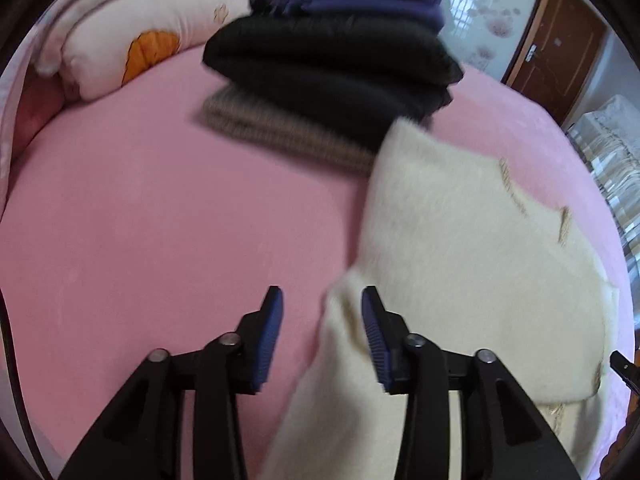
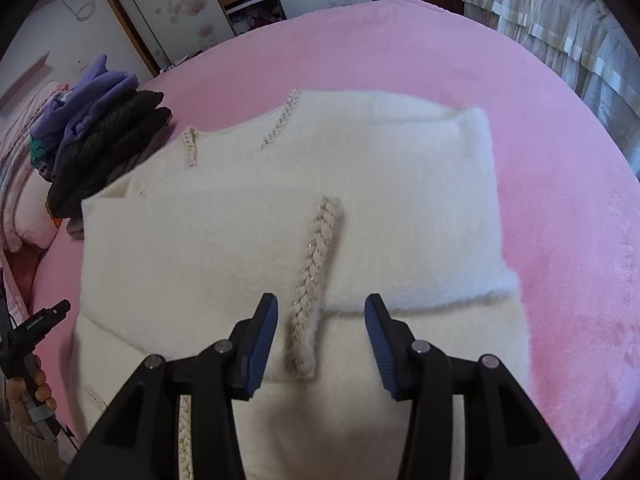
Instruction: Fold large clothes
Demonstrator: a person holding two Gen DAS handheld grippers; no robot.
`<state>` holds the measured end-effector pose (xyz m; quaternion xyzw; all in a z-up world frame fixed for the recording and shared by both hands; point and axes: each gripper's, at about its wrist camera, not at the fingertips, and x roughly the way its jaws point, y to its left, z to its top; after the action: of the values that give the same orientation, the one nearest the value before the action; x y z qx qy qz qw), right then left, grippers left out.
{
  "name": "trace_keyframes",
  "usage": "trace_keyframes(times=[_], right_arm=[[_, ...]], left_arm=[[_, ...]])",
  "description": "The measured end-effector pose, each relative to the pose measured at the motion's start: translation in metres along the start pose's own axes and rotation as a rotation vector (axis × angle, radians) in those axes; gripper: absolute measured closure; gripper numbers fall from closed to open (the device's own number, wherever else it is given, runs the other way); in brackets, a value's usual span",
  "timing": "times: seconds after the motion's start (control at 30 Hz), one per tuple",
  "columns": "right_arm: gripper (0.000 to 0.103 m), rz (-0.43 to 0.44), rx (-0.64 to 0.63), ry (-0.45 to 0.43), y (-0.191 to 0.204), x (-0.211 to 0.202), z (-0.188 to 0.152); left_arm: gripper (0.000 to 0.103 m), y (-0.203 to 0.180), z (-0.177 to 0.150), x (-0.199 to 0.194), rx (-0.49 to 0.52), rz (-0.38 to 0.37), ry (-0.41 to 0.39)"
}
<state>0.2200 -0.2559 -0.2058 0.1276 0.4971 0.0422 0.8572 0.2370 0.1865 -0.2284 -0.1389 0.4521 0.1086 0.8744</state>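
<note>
Left wrist view: the left gripper hangs above the pink bed cover with its jaws partly open and nothing between the blue pads. The right-hand pad stands over the left edge of the cream sweater, but the frame is motion-blurred, so contact with the fabric cannot be confirmed. The sweater lies on the right half of the bed. Its far corner reaches the stack of folded clothes, which has a brown knit at the bottom, black garments above it and purple ones on top. A pale quilt with an orange print lies at the upper left. A brown door shows at the upper right.

Right wrist view: the right gripper hovers over the near part of the sweater, jaws partly open and holding nothing. A braided cable trim runs along the folded fabric and ends between the two pads, touching neither. The sweater lies folded in layers in the middle of the bed cover. The clothes stack sits at its far left corner. At the lower left, a hand holds the handle of the other gripper.
</note>
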Motion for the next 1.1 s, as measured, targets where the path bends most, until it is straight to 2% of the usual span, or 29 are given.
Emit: trace_keyframes(times=[0.03, 0.13, 0.3, 0.5, 0.57, 0.6, 0.63, 0.67, 0.7, 0.77, 0.87, 0.9, 1.0, 1.07, 1.1], right_arm=[[0.057, 0.012, 0.002, 0.005, 0.000, 0.003, 0.006], [0.057, 0.044, 0.007, 0.024, -0.002, 0.022, 0.026], [0.057, 0.115, 0.046, 0.074, -0.010, 0.056, 0.045], [0.056, 0.221, 0.040, 0.090, -0.013, 0.073, 0.055], [0.058, 0.217, 0.021, 0.084, -0.011, 0.073, 0.056], [0.061, 0.199, 0.006, 0.072, -0.008, 0.072, 0.055], [0.072, 0.174, -0.011, 0.063, -0.006, 0.072, 0.055], [0.085, 0.155, -0.021, 0.056, -0.006, 0.071, 0.055], [0.086, 0.148, -0.027, 0.040, -0.004, 0.069, 0.054], [0.087, 0.116, -0.051, 0.004, 0.000, 0.063, 0.052], [0.088, 0.031, -0.123, -0.076, 0.016, 0.051, 0.049], [0.088, -0.006, -0.149, -0.104, 0.022, 0.047, 0.047], [0.088, -0.077, -0.157, -0.098, 0.025, 0.060, 0.047], [0.088, -0.116, -0.174, -0.072, 0.027, 0.073, 0.045], [0.088, -0.141, -0.195, -0.074, 0.031, 0.077, 0.043]], left_arm=[[0.050, -0.004, 0.009, 0.003, 0.003, -0.025, -0.015], [0.048, -0.010, 0.038, 0.028, 0.020, -0.159, -0.014], [0.048, -0.013, 0.074, 0.091, -0.001, -0.351, 0.134], [0.044, 0.001, 0.093, 0.123, -0.060, -0.500, 0.182], [0.055, -0.002, 0.095, 0.128, -0.067, -0.513, 0.182], [0.072, -0.006, 0.096, 0.128, -0.052, -0.503, 0.176], [0.084, -0.011, 0.097, 0.125, -0.029, -0.477, 0.158], [0.088, -0.017, 0.097, 0.119, -0.004, -0.441, 0.133], [0.090, -0.021, 0.096, 0.110, 0.013, -0.407, 0.098], [0.092, -0.037, 0.090, 0.085, 0.072, -0.312, -0.025], [0.092, -0.057, 0.079, 0.053, 0.150, -0.206, -0.199], [0.092, -0.060, 0.076, 0.052, 0.163, -0.178, -0.229], [0.089, -0.062, 0.067, 0.077, 0.175, -0.065, -0.194], [0.081, -0.063, 0.063, 0.096, 0.165, -0.015, -0.154], [0.076, -0.060, 0.063, 0.099, 0.148, -0.012, -0.147]])
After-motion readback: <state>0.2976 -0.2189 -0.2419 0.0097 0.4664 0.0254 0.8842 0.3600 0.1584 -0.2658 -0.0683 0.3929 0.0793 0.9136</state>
